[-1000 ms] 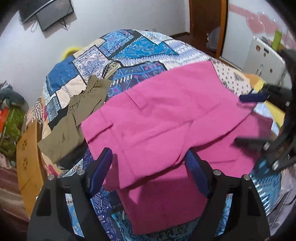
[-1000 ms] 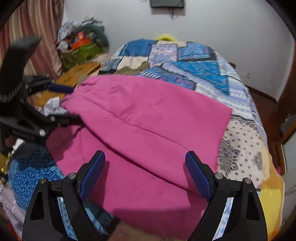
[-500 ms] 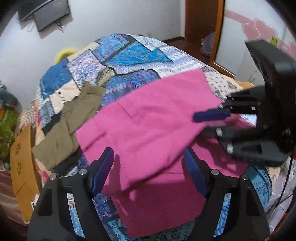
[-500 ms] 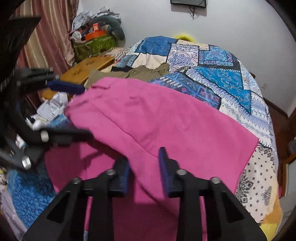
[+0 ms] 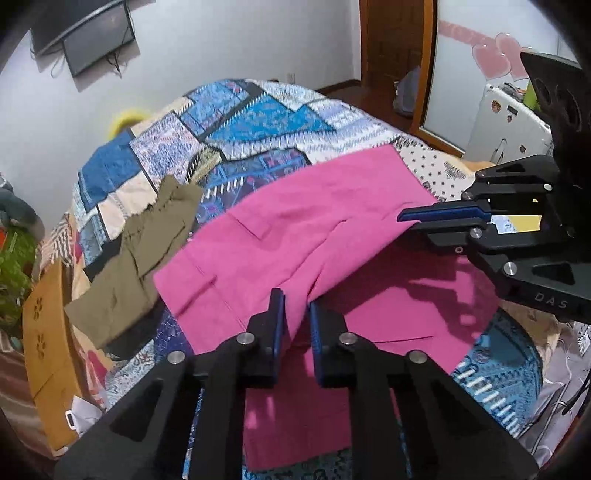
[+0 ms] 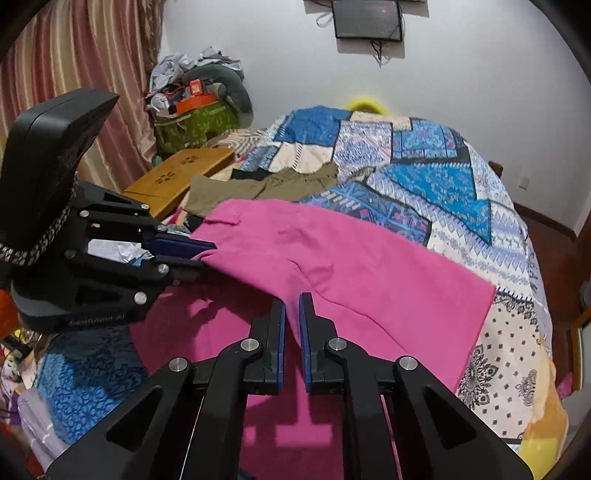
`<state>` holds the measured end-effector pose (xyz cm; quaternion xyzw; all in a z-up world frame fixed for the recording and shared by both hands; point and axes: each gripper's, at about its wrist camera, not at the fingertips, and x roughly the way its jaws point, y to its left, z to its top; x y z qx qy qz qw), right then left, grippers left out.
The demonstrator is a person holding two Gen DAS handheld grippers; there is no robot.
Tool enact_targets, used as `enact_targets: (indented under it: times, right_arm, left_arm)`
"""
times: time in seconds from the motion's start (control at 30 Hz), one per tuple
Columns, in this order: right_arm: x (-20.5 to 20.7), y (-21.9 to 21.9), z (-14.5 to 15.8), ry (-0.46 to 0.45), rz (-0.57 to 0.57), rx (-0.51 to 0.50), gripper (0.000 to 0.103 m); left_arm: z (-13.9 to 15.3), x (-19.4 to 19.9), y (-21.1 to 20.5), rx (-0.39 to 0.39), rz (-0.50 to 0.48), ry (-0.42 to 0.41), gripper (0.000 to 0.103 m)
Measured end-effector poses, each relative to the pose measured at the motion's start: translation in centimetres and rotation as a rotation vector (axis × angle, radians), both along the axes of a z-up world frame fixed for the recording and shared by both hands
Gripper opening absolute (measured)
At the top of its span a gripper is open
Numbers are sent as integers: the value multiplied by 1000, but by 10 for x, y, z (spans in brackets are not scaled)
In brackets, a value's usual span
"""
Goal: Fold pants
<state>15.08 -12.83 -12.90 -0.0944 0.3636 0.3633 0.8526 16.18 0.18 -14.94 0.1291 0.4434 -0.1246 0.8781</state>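
Pink pants (image 5: 295,229) half-folded on bed (image 5: 258,122); left gripper (image 5: 296,314) and right gripper (image 6: 291,314) both pinching fold edge; olive garment (image 5: 147,251) at 9 o'clock.

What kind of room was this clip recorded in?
Most likely a home bedroom: the pink pants lie on a bed under a patchwork bedspread, with a wall-mounted screen and striped curtains nearby.

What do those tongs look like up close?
Both the left tongs and right tongs are matte black angular frames with silver rivets, ending in flat fingers lined with blue ribbed pads. A bulky black housing sits behind; faint lettering marks the body.
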Motion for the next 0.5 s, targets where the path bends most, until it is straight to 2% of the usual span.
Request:
enact_targets:
  times: [0.23,0.5]
  right_arm:
    - [-20,1,17,-40,37,20,6]
    - [-46,1,10,-25,73,2,6]
  left_arm:
    - [22,-24,2,-10,-2,-37,10]
    - [11,-52,0,-36,-14,-5,10]
